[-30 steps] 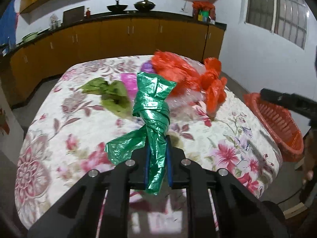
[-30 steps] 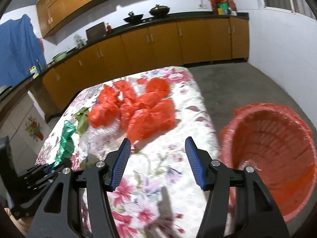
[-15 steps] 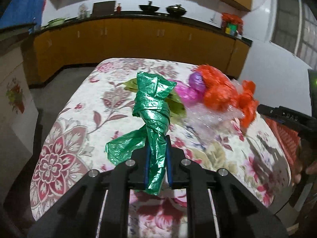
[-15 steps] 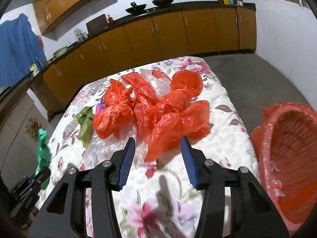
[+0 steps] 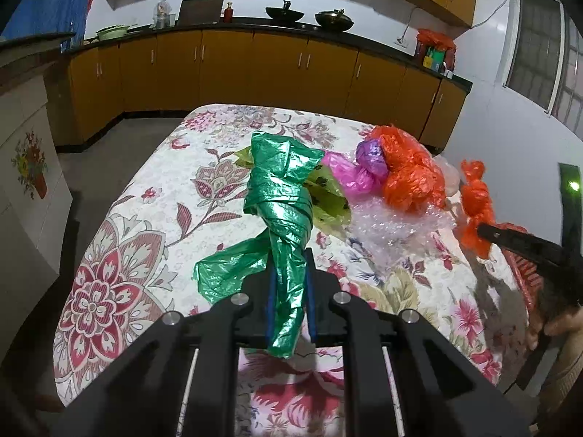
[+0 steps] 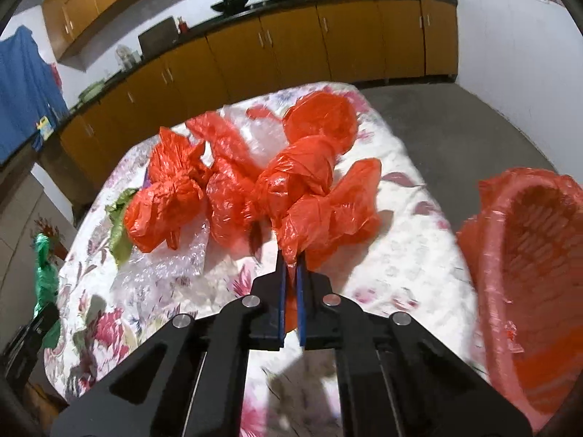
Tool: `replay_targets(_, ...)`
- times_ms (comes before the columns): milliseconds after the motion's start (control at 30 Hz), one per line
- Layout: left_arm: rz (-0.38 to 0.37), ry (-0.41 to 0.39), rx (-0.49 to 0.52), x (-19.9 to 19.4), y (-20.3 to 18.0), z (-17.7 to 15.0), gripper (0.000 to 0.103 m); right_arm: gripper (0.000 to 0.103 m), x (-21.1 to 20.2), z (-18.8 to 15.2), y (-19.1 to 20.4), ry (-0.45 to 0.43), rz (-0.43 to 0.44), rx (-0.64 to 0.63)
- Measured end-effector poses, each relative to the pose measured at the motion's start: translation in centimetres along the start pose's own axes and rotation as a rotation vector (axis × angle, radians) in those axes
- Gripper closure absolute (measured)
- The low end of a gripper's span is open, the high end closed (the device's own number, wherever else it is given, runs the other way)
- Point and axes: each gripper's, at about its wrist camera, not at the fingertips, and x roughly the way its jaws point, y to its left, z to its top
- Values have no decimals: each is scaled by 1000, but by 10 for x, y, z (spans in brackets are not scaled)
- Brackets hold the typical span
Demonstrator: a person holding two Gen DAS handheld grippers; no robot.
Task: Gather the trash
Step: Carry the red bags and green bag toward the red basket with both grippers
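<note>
Left wrist view: a twisted green bag [image 5: 280, 200] is clamped between the blue pads of the left tongs [image 5: 288, 291] and held above the flowered bench [image 5: 120, 273]. Right wrist view: a corner of the nearest orange bag [image 6: 328, 218] is pinched in the right tongs [image 6: 289, 284], jaws nearly together, the rest of the bag lying on the bench. More orange bags [image 6: 171, 196] and bubble wrap [image 6: 164, 266] are heaped beside it. A red basket [image 6: 484, 266] is seen just off the bench's right edge.
</note>
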Motion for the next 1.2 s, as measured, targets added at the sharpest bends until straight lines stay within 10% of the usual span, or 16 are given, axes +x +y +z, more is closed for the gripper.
replay_targets(1200, -374, -58, 242, -46, -182, 9, 88, 98, -164, -36, -111, -231, -219, 136)
